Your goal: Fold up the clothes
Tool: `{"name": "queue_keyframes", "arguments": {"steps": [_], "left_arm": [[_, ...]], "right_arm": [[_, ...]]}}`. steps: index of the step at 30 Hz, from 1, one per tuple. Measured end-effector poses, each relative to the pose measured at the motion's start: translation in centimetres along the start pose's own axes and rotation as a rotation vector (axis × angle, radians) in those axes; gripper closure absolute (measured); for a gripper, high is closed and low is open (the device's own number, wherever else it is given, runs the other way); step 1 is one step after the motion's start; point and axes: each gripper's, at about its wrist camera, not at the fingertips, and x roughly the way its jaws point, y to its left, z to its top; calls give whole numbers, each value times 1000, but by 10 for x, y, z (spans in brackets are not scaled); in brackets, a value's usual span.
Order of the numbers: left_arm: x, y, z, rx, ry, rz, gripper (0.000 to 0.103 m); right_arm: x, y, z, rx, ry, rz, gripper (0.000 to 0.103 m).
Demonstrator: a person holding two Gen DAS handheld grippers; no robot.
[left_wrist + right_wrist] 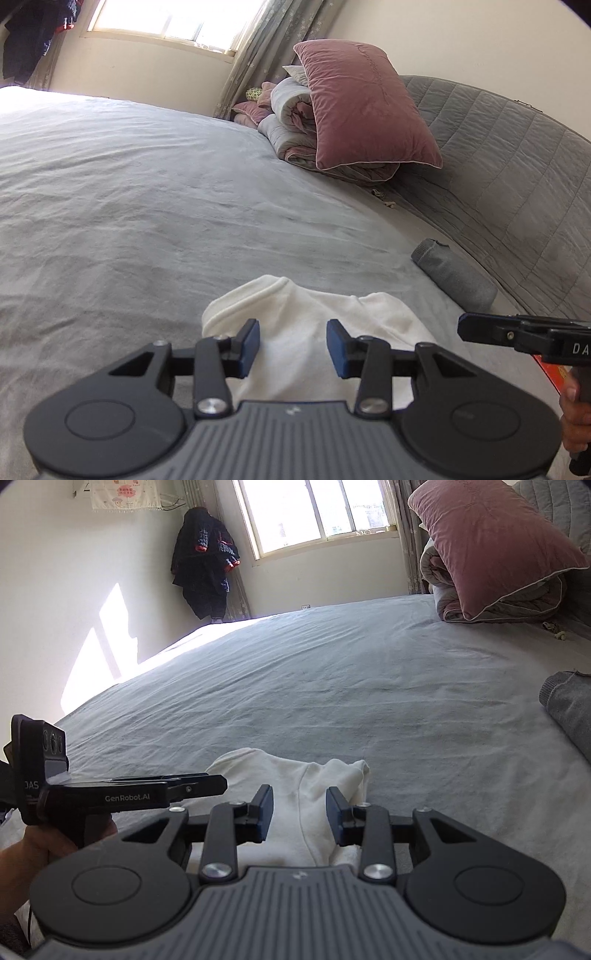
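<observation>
A white garment (303,317) lies folded into a small bundle on the grey bedsheet (147,203), near the bed's front edge. My left gripper (293,347) hovers over its near part, open, with the blue pads (251,347) standing apart on either side of the cloth and not pressing it. In the right wrist view the same garment (295,786) shows a seam running down its middle. My right gripper (300,816) is open above it too. Each gripper shows side-on in the other's view: the right gripper (476,328) and the left gripper (221,786), each held by a hand (37,849).
A folded grey cloth (454,273) lies to the right near the quilted grey headboard (517,166). A pink pillow (369,107) rests on a rolled quilt (291,122) at the far right corner. Dark clothes (205,565) hang by the window. Wide bare sheet stretches ahead.
</observation>
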Motion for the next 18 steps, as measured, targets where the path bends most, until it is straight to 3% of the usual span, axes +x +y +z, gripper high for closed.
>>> {"name": "queue_keyframes", "arguments": {"steps": [5,11,15,18], "left_arm": [[15,6,6,-15,-12,26,63],[30,20,31,-67,2,136,66],[14,19,36,-94,18,128,63],[4,16,32,-96,56,144,57]], "right_arm": [[26,-1,3,33,-5,-14,67],[42,-7,-1,72,24,-64,67],[31,-17,1,119,27,-80,66],[22,-24,2,144,35,-83,55]]}}
